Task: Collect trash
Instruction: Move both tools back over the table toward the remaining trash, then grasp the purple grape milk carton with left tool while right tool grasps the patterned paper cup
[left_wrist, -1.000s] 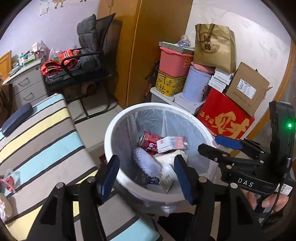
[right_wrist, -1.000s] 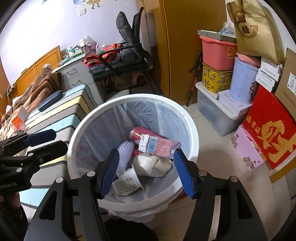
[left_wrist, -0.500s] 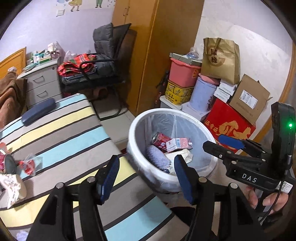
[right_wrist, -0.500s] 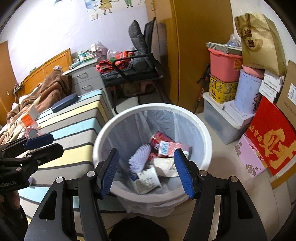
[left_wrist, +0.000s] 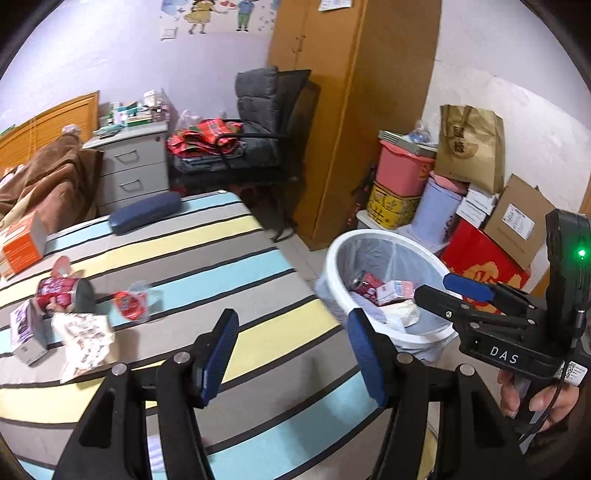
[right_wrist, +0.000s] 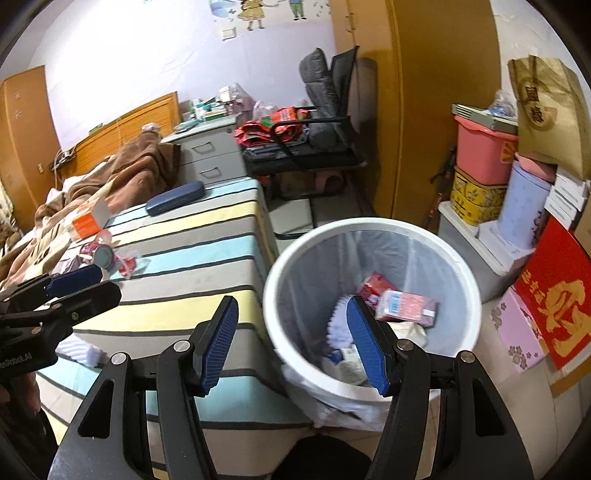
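Note:
A white trash bin (left_wrist: 371, 236) with a plastic liner stands on the floor beside the striped bed; it also shows in the right wrist view (right_wrist: 373, 223). It holds a red can (left_wrist: 364, 286), a pink carton (right_wrist: 406, 304) and crumpled paper. On the bed lie a red cup (left_wrist: 61, 291), a red wrapper (left_wrist: 129, 304), a crumpled paper bag (left_wrist: 85, 338) and a small box (left_wrist: 24, 332). My left gripper (left_wrist: 291, 356) is open and empty above the bed's edge. My right gripper (right_wrist: 291, 350) is open and empty, near the bin's rim.
An orange box (left_wrist: 22, 245) and a blue case (left_wrist: 146, 212) lie further back on the striped bed (left_wrist: 207, 258). A black chair (left_wrist: 258, 147), a grey drawer unit (left_wrist: 133, 170), a wardrobe (left_wrist: 351, 110) and stacked boxes (left_wrist: 480, 236) surround the bin.
Both grippers have drawn back from over the bin and swung left toward the bed. The trash on the bed has come into view. Both stay open.

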